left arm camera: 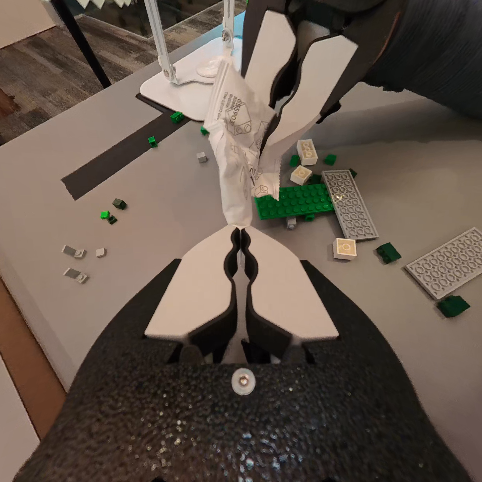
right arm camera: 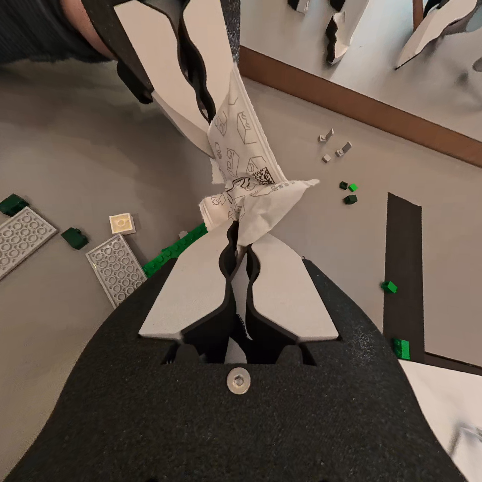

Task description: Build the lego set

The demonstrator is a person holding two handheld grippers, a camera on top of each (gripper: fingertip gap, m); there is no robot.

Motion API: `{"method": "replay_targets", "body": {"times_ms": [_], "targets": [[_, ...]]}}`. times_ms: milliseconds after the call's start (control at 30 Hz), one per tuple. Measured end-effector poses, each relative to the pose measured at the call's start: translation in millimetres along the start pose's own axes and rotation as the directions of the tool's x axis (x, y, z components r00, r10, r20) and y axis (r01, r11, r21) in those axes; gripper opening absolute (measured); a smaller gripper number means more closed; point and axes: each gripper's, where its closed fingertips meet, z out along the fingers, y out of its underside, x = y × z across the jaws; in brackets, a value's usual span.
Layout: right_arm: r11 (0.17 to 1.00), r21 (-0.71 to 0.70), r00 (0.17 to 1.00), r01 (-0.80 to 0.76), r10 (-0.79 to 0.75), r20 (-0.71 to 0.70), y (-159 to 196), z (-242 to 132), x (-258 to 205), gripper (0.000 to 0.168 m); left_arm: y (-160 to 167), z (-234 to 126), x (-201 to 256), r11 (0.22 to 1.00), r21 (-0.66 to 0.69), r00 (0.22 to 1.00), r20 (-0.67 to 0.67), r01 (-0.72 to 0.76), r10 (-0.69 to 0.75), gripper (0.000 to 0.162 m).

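Note:
A white paper lego bag [left arm camera: 234, 161] hangs stretched and crumpled above the grey table, held between both grippers. My left gripper [left arm camera: 240, 229] is shut on its lower end. My right gripper [right arm camera: 241, 234] is shut on the other end of the bag [right arm camera: 247, 187]; it also shows from above in the left wrist view [left arm camera: 271, 140]. The left gripper shows at the top of the right wrist view [right arm camera: 208, 122]. Below the bag lie a green plate [left arm camera: 294, 200], two grey plates upside down [left arm camera: 349, 203] [left arm camera: 448, 263], cream bricks [left arm camera: 307, 152] and dark green pieces [left arm camera: 388, 251].
Small green and grey pieces are scattered on the table's left [left arm camera: 75, 253] [left arm camera: 107, 215]. A black tape strip [left arm camera: 125, 161] crosses the table. A white stand base [left arm camera: 182, 88] sits at the back. The table's brown edge [right arm camera: 365, 109] runs along one side. Spacing between my two grippers at the tips: around 6 centimetres. From the right gripper's tips to the green plate [left arm camera: 294, 200] is close to 6 centimetres.

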Motion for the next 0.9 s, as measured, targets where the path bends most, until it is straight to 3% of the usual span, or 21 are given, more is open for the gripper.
{"method": "replay_targets", "body": {"times_ms": [100,167,267,333,367,500,700,900], "targets": [[0.995,0.100,1.000,-0.001,-0.001,0.026,-11,-7,-3,0.003,-11,-7,3,0.996,0.088,0.999,-0.020,-0.029,0.031,0.000],[0.976,0.195,0.992,-0.101,0.084,0.092,-20,-14,-3,0.006,-20,-12,4,0.987,0.155,0.999,-0.029,-0.031,0.036,0.000],[0.894,0.254,0.897,-0.369,0.271,0.349,-32,-25,-11,0.046,-23,-14,6,0.977,0.209,0.998,-0.048,-0.032,0.043,0.000],[0.831,0.284,0.831,-0.478,0.323,0.453,-38,-32,-10,0.047,-26,-15,11,0.970,0.241,0.996,-0.072,-0.033,0.052,0.000],[0.817,0.299,0.828,-0.494,0.336,0.449,-38,-32,-6,0.047,-26,-15,12,0.968,0.246,0.995,-0.077,-0.043,0.064,0.000],[0.817,0.352,0.863,-0.457,0.312,0.398,-39,-35,1,0.008,-23,-8,17,0.973,0.220,0.993,-0.084,-0.066,0.086,0.000],[0.894,0.403,0.979,-0.196,0.157,0.130,-44,-35,8,0.004,-24,-8,2,0.966,0.256,1.000,-0.024,0.013,-0.007,0.003],[0.920,0.375,0.993,-0.116,0.107,0.046,-43,-35,10,0.003,-31,-10,8,0.954,0.299,0.999,-0.029,-0.021,0.031,0.025]]}}
